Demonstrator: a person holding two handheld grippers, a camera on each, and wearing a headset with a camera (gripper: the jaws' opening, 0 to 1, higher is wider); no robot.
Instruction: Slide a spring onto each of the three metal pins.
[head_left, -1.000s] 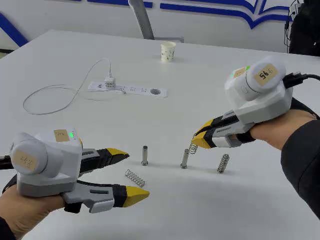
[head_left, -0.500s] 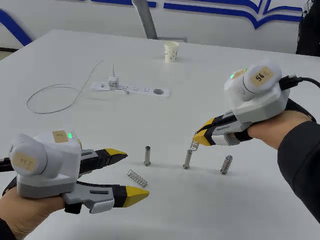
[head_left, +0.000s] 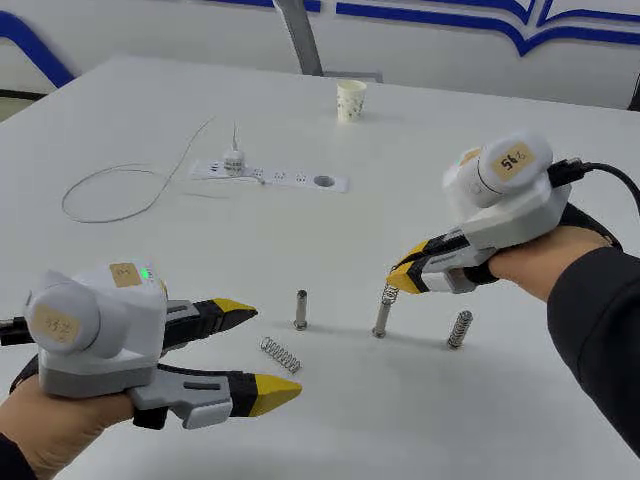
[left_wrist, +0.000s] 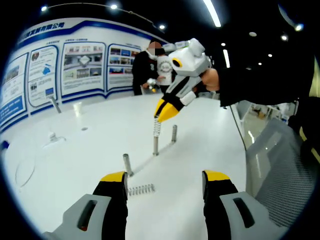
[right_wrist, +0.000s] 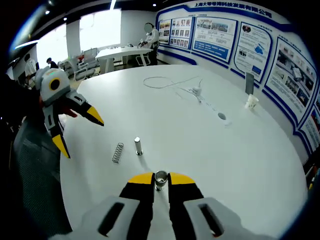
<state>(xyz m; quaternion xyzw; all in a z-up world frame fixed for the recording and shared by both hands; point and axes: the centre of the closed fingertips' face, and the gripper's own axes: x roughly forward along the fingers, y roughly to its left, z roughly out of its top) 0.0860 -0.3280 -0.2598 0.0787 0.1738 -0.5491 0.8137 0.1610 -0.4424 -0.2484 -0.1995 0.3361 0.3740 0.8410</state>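
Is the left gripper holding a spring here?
No: the left gripper is open and empty, and the loose spring lies on the table ahead of it.

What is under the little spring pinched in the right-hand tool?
The middle pin stands upright on the table, directly beneath the spring in the right gripper. Whether its tip is already inside the coils cannot be told.

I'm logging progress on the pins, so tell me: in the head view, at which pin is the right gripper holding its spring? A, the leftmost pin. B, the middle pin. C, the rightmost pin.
B: the right gripper is shut on a spring at the top of the middle pin. The leftmost pin stands bare, and the rightmost pin already wears a spring.
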